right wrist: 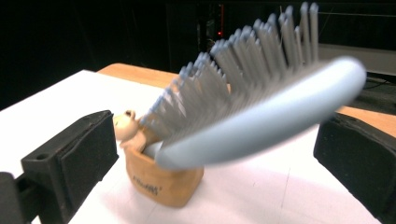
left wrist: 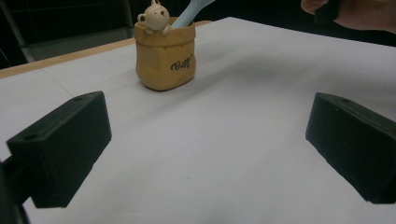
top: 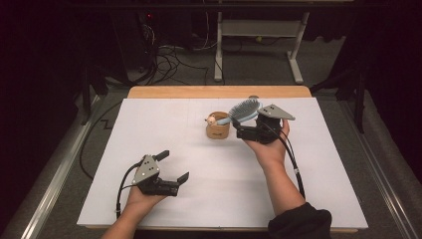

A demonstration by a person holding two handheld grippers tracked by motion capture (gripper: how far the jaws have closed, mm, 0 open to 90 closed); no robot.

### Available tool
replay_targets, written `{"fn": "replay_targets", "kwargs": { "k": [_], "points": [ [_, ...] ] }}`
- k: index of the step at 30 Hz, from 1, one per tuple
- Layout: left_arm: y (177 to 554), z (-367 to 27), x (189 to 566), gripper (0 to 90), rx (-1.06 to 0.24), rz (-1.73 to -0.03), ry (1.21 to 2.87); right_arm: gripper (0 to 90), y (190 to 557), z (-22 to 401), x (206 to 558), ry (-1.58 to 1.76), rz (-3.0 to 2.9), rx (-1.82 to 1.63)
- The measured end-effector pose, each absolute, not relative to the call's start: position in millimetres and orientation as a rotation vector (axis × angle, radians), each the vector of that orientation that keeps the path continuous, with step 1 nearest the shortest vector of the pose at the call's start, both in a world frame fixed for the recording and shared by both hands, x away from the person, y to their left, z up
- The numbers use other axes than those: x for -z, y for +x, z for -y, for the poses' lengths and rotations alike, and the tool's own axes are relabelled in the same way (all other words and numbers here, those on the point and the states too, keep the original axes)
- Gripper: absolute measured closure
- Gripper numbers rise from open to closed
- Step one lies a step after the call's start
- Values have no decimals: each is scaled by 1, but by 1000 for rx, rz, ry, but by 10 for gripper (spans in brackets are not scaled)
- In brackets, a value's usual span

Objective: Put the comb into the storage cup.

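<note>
Covering most of the surface, a white sheet carries one tan pot. A brush is stood handle-down in it, head tilted out. The right gripper is held open beside the brush, apparently released; the left gripper is rested open, well apart.

Black claws, grey plates, dark sleeve
</note>
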State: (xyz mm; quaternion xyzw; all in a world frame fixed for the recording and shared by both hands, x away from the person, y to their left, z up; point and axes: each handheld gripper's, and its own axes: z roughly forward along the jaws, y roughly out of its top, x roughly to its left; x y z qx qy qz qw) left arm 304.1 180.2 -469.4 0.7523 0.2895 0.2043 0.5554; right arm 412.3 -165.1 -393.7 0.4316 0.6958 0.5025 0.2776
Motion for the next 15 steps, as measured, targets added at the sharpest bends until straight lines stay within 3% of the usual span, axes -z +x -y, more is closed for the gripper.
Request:
{"fn": "replay_targets", "kwargs": {
  "k": [15],
  "points": [
    [307,-185,470,9,-481,-705,1775,2,381,178,430,1132,-1945,-1305]
  ]
}}
